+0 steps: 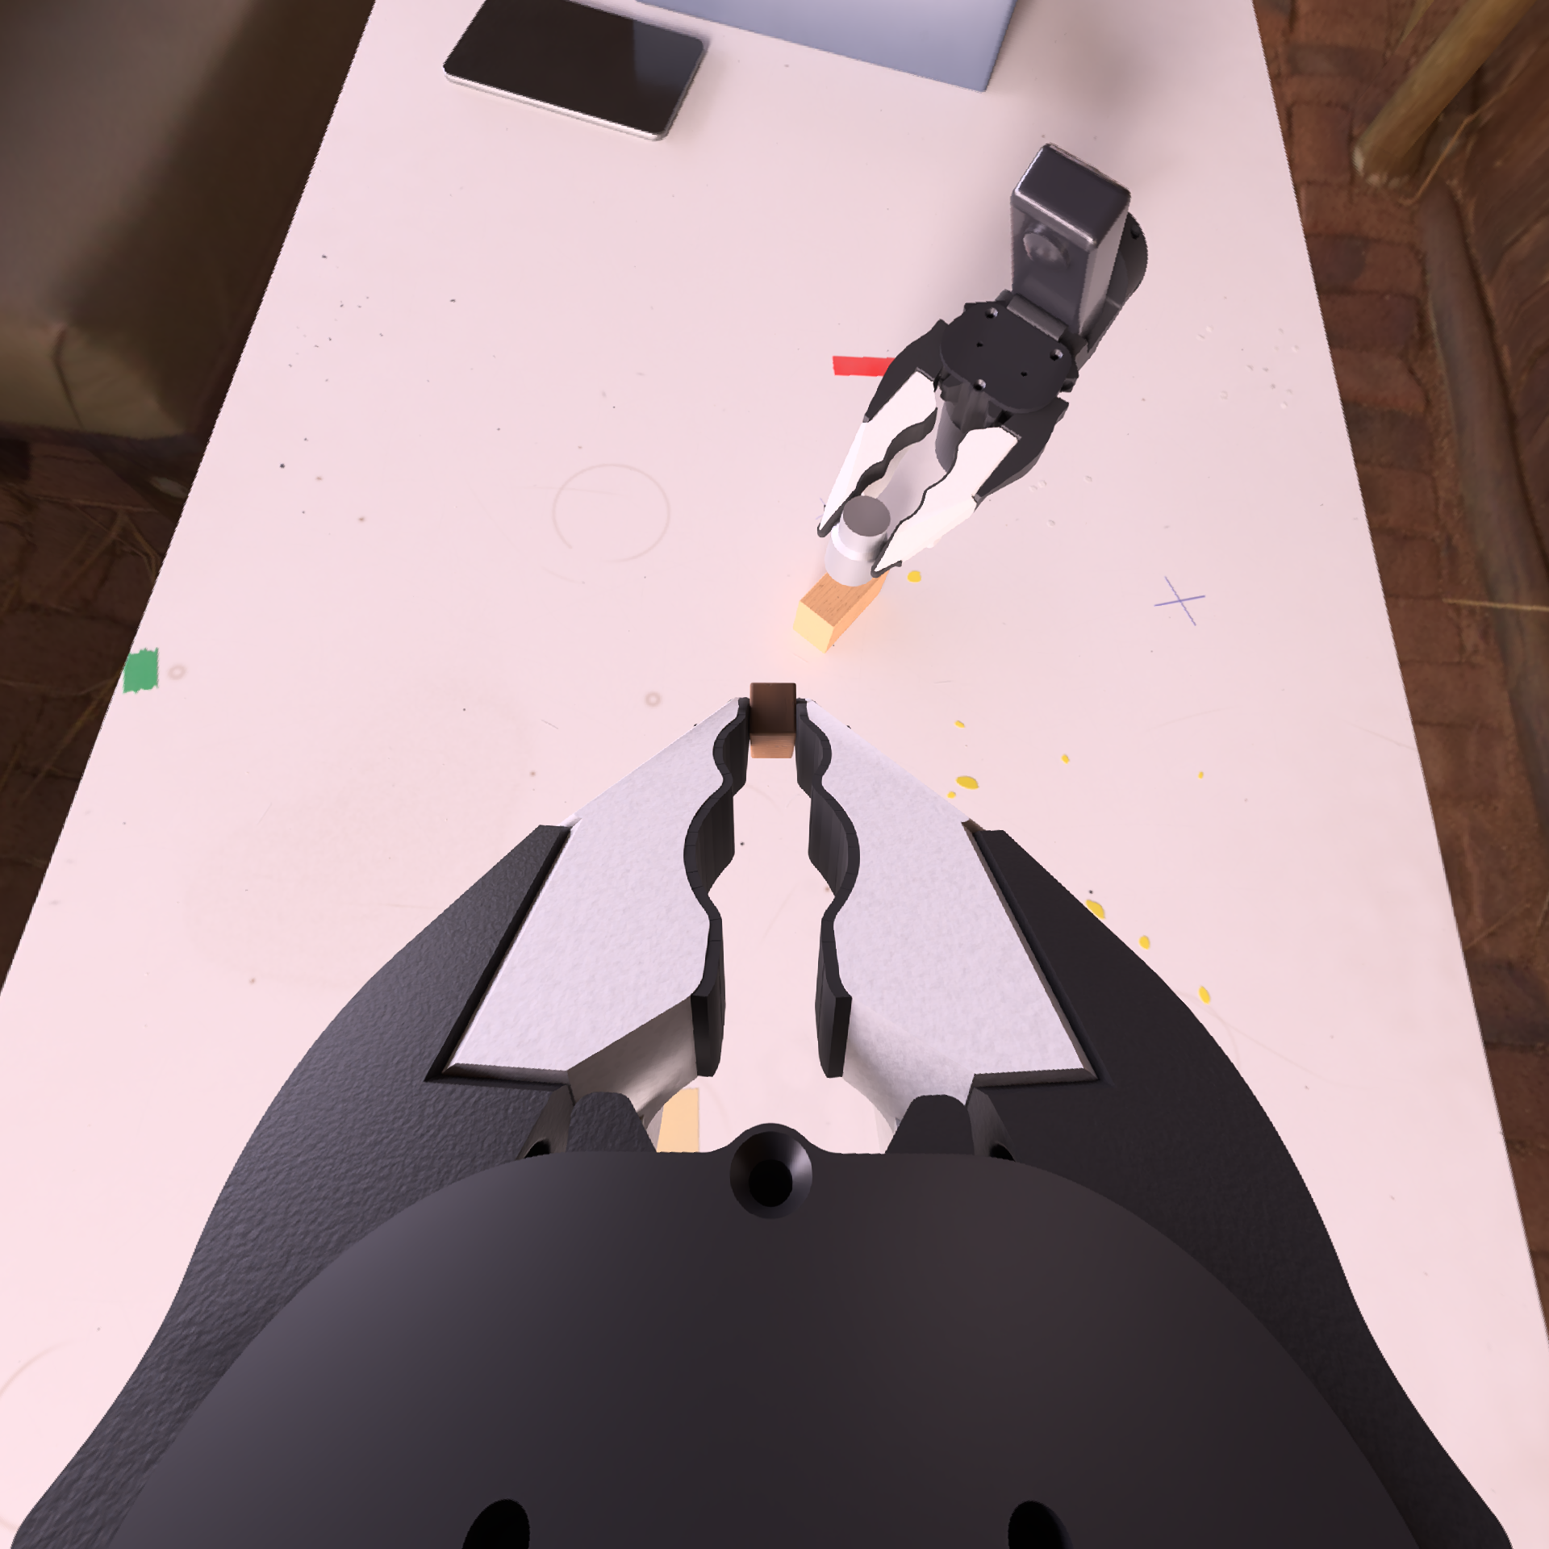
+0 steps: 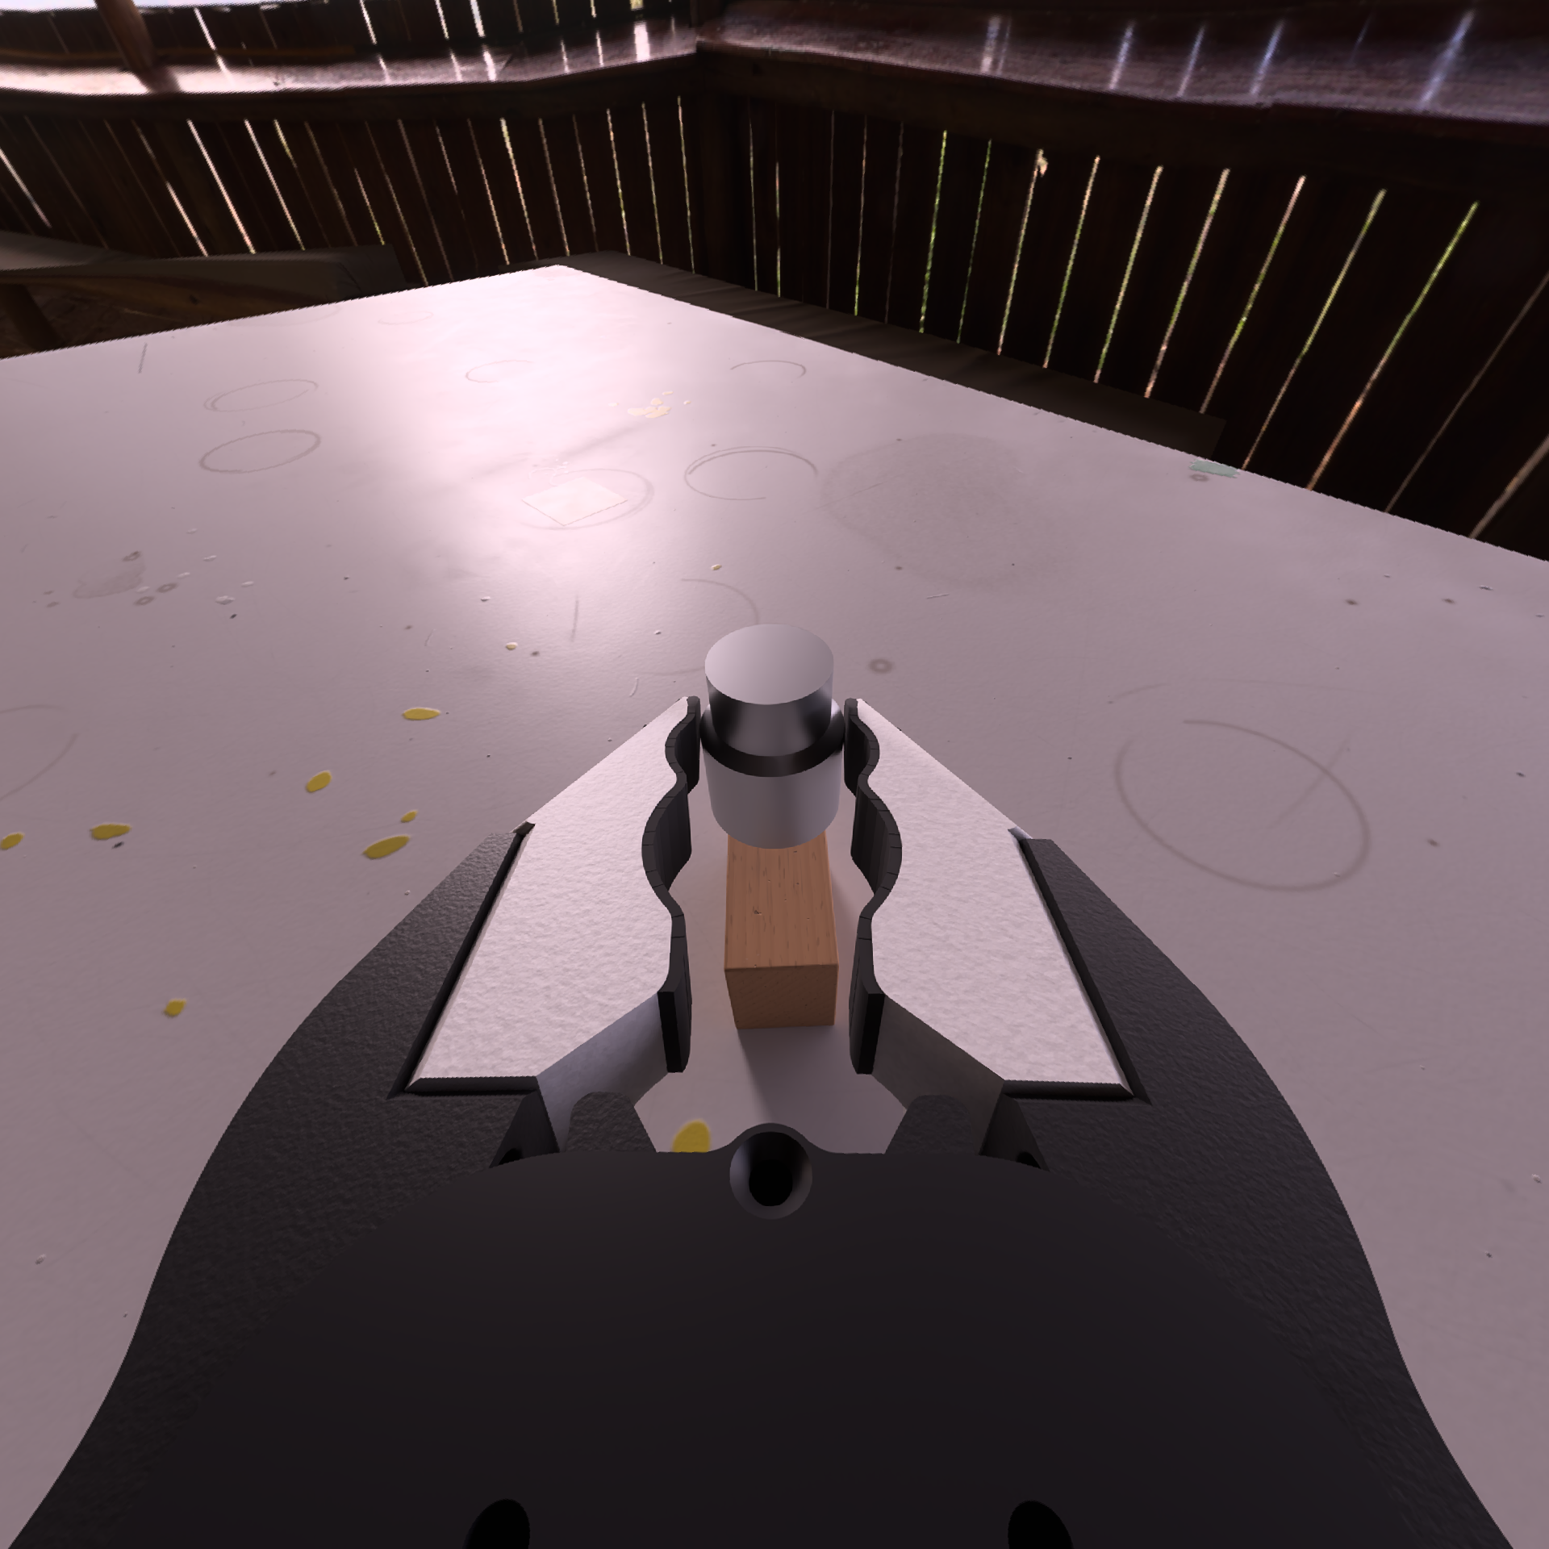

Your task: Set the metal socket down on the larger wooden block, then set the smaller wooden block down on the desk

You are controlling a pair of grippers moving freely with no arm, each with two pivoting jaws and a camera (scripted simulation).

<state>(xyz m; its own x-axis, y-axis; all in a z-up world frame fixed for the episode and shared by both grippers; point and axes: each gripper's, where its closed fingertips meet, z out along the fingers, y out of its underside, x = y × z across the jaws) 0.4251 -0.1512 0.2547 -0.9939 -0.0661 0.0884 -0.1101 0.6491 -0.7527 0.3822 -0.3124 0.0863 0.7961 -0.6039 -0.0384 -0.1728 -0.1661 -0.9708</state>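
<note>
- The left gripper (image 1: 772,712) is clamped on the smaller wooden block (image 1: 772,719), a dark brown cube pinched between its two fingertips above the white desk (image 1: 419,587); whether the cube touches the desk surface is hard to judge from this angle.
- In the left wrist view the right gripper (image 1: 867,541) sits farther off and to the right, pointing down and toward the near side.
- The metal socket (image 2: 771,750), a stepped grey cylinder standing upright, is between the right gripper's (image 2: 771,754) fingertips, which press against its sides at the step.
- The socket's base rests on the far end of the larger wooden block (image 2: 781,930), a pale rectangular bar lying flat on the desk between the right gripper's fingers.
- In the left wrist view that larger block (image 1: 838,616) lies just beyond and to the right of the smaller cube, apart from it.
- A black phone (image 1: 577,67) lies at the far left of the desk, with a grey-blue sheet (image 1: 880,33) to its right at the far edge.
- A strip of red tape (image 1: 859,366) shows just left of the right gripper's body, and green tape (image 1: 140,670) marks the desk's left edge.
- Yellow paint spots (image 1: 966,782) dot the desk to the right of the left gripper.
- A dark slatted fence (image 2: 922,209) stands beyond the desk in the right wrist view.
</note>
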